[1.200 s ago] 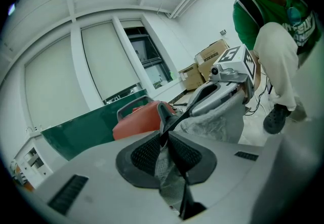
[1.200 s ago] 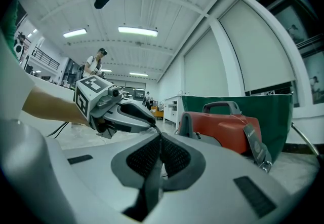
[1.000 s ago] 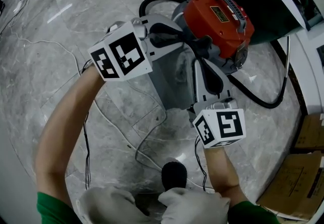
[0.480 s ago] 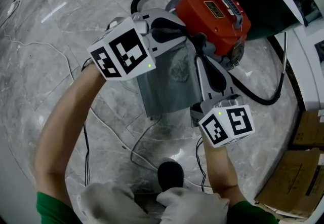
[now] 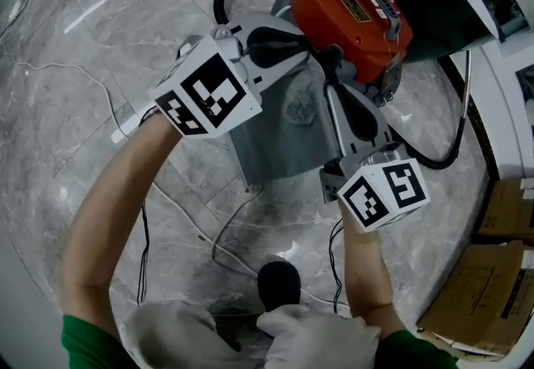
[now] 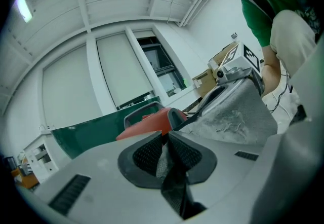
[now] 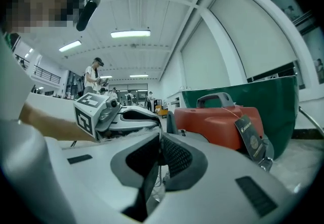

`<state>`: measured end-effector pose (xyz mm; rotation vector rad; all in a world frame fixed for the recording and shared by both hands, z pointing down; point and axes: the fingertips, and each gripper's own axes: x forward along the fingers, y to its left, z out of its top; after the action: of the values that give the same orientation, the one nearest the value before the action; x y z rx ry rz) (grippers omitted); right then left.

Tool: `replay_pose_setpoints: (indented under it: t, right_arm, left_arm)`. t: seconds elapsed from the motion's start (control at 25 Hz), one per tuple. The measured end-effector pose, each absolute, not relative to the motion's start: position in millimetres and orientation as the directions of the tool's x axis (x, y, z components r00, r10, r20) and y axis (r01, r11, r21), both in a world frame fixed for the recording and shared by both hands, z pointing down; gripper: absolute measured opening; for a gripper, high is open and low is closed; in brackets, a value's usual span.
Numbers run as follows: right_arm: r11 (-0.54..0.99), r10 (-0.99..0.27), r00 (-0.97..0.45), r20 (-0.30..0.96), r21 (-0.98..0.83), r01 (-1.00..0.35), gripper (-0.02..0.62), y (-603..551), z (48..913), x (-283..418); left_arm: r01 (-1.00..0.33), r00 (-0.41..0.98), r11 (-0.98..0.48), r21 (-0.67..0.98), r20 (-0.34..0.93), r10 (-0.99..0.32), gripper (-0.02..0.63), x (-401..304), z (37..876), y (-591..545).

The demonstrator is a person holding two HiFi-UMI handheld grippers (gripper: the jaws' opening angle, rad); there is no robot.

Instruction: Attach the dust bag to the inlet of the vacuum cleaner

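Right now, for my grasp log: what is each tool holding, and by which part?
Both hold the grey dust bag: the left tool pinches its upper left edge, the right tool its upper right edge.

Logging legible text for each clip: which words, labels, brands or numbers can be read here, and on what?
No text is readable.
The yellow-and-black label on the red plastic vacuum cleaner: too small to read.
The dark paper hang tag on it: print blurred.
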<state>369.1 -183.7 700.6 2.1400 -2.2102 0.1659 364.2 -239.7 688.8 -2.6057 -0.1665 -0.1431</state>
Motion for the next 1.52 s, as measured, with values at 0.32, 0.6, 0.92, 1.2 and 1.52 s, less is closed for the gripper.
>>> replay_pose_setpoints:
  t: [0.32, 0.6, 0.92, 1.2, 1.52]
  right_arm:
    - [-0.002, -0.995, 0.005, 0.103, 0.026, -1.0, 0.02, -172.5, 696.1, 361.2]
    - [-0.086, -0.987, 0.091, 0.136, 0.04, -0.995, 0.02, -152.8, 721.8, 365.4]
    - [-0.158, -0.969, 0.168, 0.182, 0.068, -0.985, 0.018, -120.4, 746.7, 364.9]
    - [-0.107, -0.952, 0.123, 0.279, 0.075, -0.991, 0.009, -92.0, 792.6, 330.4]
    - [0.08, -0.942, -0.06, 0.33, 0.046, -0.996, 0.009, -95.0, 828.5, 241.7]
  left_arm:
    - [0.034, 0.998, -0.857, -0.514, 0.06, 0.004, 0.012, 345.6, 679.5, -235.1]
    - [0.024, 0.999, -0.887, -0.461, 0.046, 0.003, 0.012, 307.0, 694.0, -220.8]
    - [0.058, 0.998, -0.924, -0.379, 0.055, 0.039, 0.012, 280.2, 725.3, -188.3]
    - [0.187, 0.978, -0.943, -0.275, 0.14, 0.153, 0.005, 267.2, 781.9, -138.8]
    - [0.235, 0.956, -0.954, -0.188, 0.219, 0.193, 0.003, 217.1, 825.6, -123.8]
